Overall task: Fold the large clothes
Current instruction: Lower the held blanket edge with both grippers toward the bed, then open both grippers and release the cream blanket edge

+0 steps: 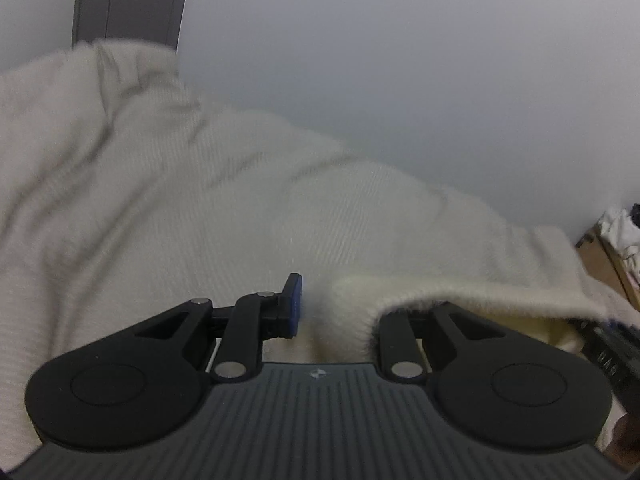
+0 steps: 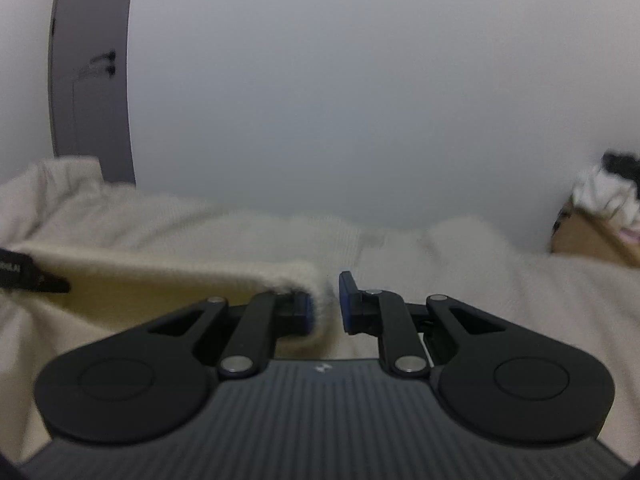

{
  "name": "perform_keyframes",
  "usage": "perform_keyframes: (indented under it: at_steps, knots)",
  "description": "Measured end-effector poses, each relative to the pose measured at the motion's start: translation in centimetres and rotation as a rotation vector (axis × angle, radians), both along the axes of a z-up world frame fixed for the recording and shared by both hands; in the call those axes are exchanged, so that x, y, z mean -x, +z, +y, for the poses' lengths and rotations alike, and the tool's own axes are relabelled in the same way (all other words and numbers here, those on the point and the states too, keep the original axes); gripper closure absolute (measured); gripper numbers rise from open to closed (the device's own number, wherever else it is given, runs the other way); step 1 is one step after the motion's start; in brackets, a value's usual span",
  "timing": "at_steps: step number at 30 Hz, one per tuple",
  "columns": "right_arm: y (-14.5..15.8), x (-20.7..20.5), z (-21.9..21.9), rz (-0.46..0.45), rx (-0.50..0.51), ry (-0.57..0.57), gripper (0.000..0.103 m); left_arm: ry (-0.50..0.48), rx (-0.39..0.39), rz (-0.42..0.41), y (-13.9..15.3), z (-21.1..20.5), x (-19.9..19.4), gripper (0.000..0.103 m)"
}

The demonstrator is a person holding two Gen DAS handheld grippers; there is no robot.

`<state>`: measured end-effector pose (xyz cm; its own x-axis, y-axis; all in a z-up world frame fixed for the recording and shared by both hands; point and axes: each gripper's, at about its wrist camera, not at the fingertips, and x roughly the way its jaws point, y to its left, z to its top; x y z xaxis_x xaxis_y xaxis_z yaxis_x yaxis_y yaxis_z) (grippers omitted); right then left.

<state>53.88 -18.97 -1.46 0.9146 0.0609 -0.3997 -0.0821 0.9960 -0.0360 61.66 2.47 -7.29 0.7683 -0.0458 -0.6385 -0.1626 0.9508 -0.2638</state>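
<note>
1. Left black two-finger gripper [image 1: 334, 308]: jaws apart, cream ribbed-knit garment [image 1: 168, 208] edge draped over its right finger, hiding that pad; blue pad of its left finger [image 1: 295, 305] bare.
2. Fuzzy folded hem of same garment runs from between left gripper's fingers out to frame right, lifted above the cloth underneath.
3. Cannot tell whether left jaws pinch the hem or just carry it hooked on one finger; visible gap between fingers, cloth inside it.
4. Right black two-finger gripper [image 2: 326, 306]: jaws apart, hem of garment [image 2: 168, 276] wrapped over its left finger; right finger's blue pad [image 2: 346, 304] bare.
5. Small gap visible between the wrapped cloth and the bare right pad.
6. Rest of garment spread rumpled below and ahead of both grippers, bunched higher at far left.
7. Other gripper's black body visible at far left edge of right wrist view, touching the same raised hem.
8. Plain grey-white wall [image 2: 360, 100] behind; grey door frame [image 2: 92, 80] far left.
9. Brown cardboard box [image 2: 596, 236] with crumpled white cloth at far right, well apart from grippers.
10. Motion blur on cloth edges.
</note>
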Motion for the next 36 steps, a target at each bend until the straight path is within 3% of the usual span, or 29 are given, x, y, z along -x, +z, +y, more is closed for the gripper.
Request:
perform_keyframes:
  at_steps: [5, 9, 16, 18, 20, 22, 24, 25, 27, 31, 36]
  knots:
    - [-3.2, -2.4, -0.6, 0.082, -0.015, 0.009, 0.086, 0.003, -0.006, 0.100, -3.6, 0.8, -3.0, 0.081]
    - [-5.5, -3.0, -1.6, 0.136, -0.043, 0.014, 0.086, -0.010, -0.041, 0.124, -5.5, 0.7, -4.0, 0.080]
    - [-5.8, -3.3, -2.3, 0.155, -0.064, 0.021, 0.085, -0.025, -0.093, 0.123, -4.9, 0.0, -4.0, 0.080]
    - [-5.8, -3.2, -2.4, 0.153, -0.077, 0.018, 0.085, -0.057, -0.106, 0.118, -4.4, -0.3, -3.7, 0.073]
    - [-5.6, -3.3, -2.3, 0.160, -0.087, 0.015, 0.084, -0.100, -0.116, 0.121, -3.8, -0.7, -3.0, 0.038]
    - [-5.3, -3.0, -2.4, 0.161, -0.088, 0.023, 0.082, -0.116, -0.110, 0.098, -3.0, -0.7, -2.0, 0.025]
    - [-4.7, -2.4, -2.3, 0.159, -0.081, 0.023, 0.070, -0.125, -0.126, 0.075, -2.1, -0.9, -0.9, 0.024]
    - [-4.5, -2.1, -2.4, 0.163, -0.091, 0.018, 0.055, -0.127, -0.135, 0.068, -1.5, -1.1, -0.3, 0.024]
    - [-3.9, -1.2, -2.9, 0.160, -0.133, 0.021, 0.035, -0.128, -0.145, 0.044, -0.3, -1.3, 1.1, 0.024]
    - [-2.3, 1.7, -3.6, 0.132, -0.156, 0.019, 0.035, -0.130, -0.149, 0.014, 2.3, -1.8, 4.4, 0.024]
    - [0.9, 7.2, -4.4, 0.074, -0.152, 0.044, 0.035, -0.144, -0.151, -0.044, 6.4, -3.1, 11.1, 0.024]
